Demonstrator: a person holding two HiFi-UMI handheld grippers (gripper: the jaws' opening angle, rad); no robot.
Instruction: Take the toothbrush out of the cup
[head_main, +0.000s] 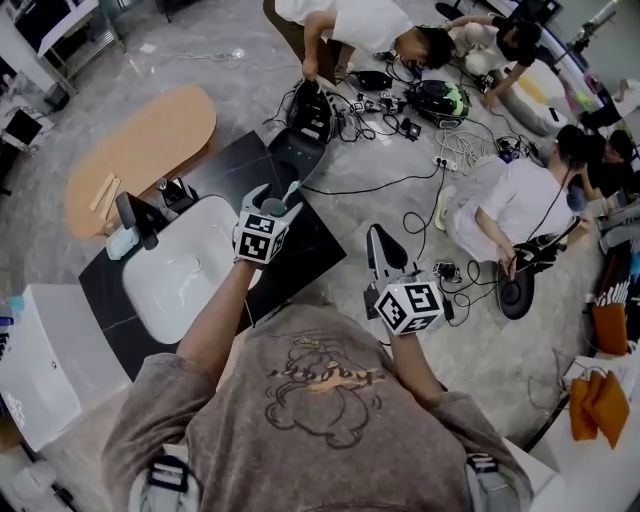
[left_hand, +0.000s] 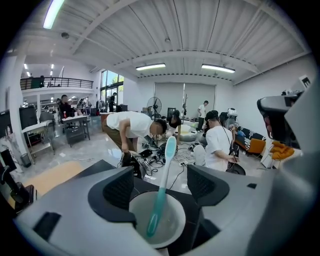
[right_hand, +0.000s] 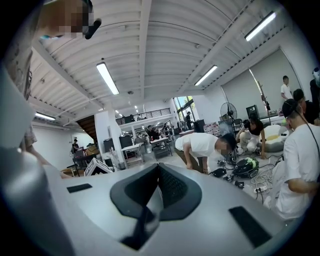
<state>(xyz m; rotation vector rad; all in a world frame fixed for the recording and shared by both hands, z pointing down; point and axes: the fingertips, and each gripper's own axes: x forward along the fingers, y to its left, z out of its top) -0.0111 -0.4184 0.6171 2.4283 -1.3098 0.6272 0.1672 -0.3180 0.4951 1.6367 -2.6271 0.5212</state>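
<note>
A white cup (left_hand: 167, 227) sits between the two pads of my left gripper (left_hand: 162, 186), which is shut on it at both sides. A teal toothbrush (left_hand: 161, 195) stands in the cup, leaning with its pale head up and away from me. In the head view the left gripper (head_main: 278, 198) is over the black counter (head_main: 305, 250) beside the sink, and the toothbrush (head_main: 291, 190) pokes up between its jaws. My right gripper (head_main: 378, 240) is off to the right, apart from the cup, tilted upward. Its jaws (right_hand: 159, 187) are shut with nothing between them.
A white sink basin (head_main: 180, 275) with a black tap (head_main: 140, 215) is set in the counter. An oval wooden table (head_main: 140, 150) stands behind it. Several people crouch or sit on the floor among cables and devices (head_main: 430, 100). A white cabinet (head_main: 30, 370) is at left.
</note>
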